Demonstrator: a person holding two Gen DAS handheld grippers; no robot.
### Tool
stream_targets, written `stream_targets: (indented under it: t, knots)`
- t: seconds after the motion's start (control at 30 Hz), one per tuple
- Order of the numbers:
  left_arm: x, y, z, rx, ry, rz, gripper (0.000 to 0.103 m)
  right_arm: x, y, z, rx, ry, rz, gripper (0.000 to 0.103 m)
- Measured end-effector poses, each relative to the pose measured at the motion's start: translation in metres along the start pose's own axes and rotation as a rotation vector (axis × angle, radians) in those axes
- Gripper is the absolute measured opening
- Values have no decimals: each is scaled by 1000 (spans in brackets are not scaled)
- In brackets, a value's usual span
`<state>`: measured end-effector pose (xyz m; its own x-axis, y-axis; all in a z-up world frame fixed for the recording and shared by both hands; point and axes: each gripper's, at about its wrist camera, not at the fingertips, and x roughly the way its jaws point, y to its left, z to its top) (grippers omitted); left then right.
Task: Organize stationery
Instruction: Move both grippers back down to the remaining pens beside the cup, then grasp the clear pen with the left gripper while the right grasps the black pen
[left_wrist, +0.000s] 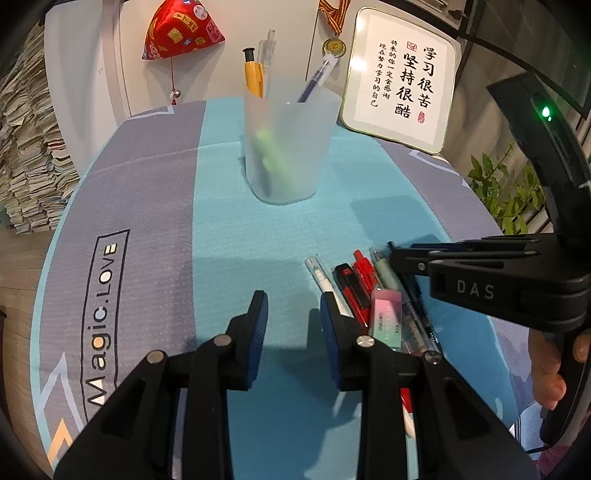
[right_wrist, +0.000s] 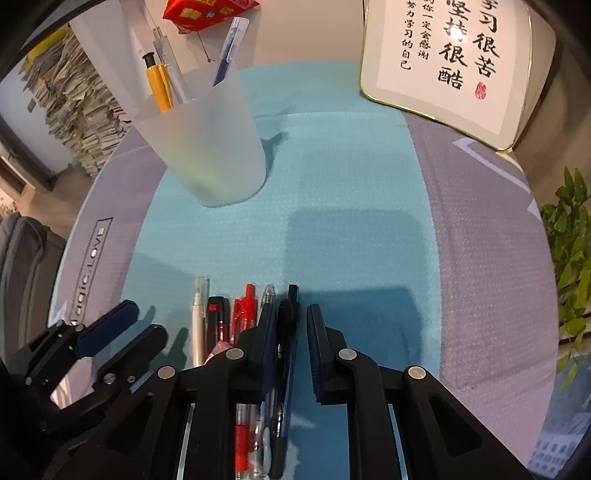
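A frosted pen cup stands mid-table, also in the right wrist view. It holds a yellow pen, a clear pen, a blue pen and something green. A row of pens lies on the mat: a white pen, a red and black marker, a red pen, a black pen, plus a pink-green eraser. My left gripper is open and empty, just left of the row. My right gripper is open, with its jaws on either side of the black pen.
A framed calligraphy board leans at the back right. A red pouch and a medal hang on the wall. Stacked papers stand at the left, a plant at the right.
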<state>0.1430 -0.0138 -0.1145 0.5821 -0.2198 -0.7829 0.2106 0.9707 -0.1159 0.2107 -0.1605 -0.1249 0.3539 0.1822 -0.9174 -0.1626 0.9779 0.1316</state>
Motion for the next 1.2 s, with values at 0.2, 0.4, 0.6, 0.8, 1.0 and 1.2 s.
stream_targets:
  t: [0.2, 0.4, 0.6, 0.8, 1.0, 1.2]
  knots:
    - [2, 1, 5, -18, 4, -2, 28, -3, -14, 0, 49, 3, 2, 14]
    - [6, 1, 12, -55, 13, -12, 28, 8, -8, 2, 48, 43, -10, 14]
    - [10, 4, 13, -75, 27, -10, 28, 5, -10, 2, 27, 6, -11, 14]
    - [17, 3, 20, -102, 40, -20, 29, -26, -19, -2, 28, -79, 3, 14]
    - [35, -8, 28, -108, 69, -1, 31, -52, -25, -10, 36, -138, 10, 14]
    - [42, -11, 29, -146, 79, 25, 16, -60, -30, -15, 40, -160, 19, 14]
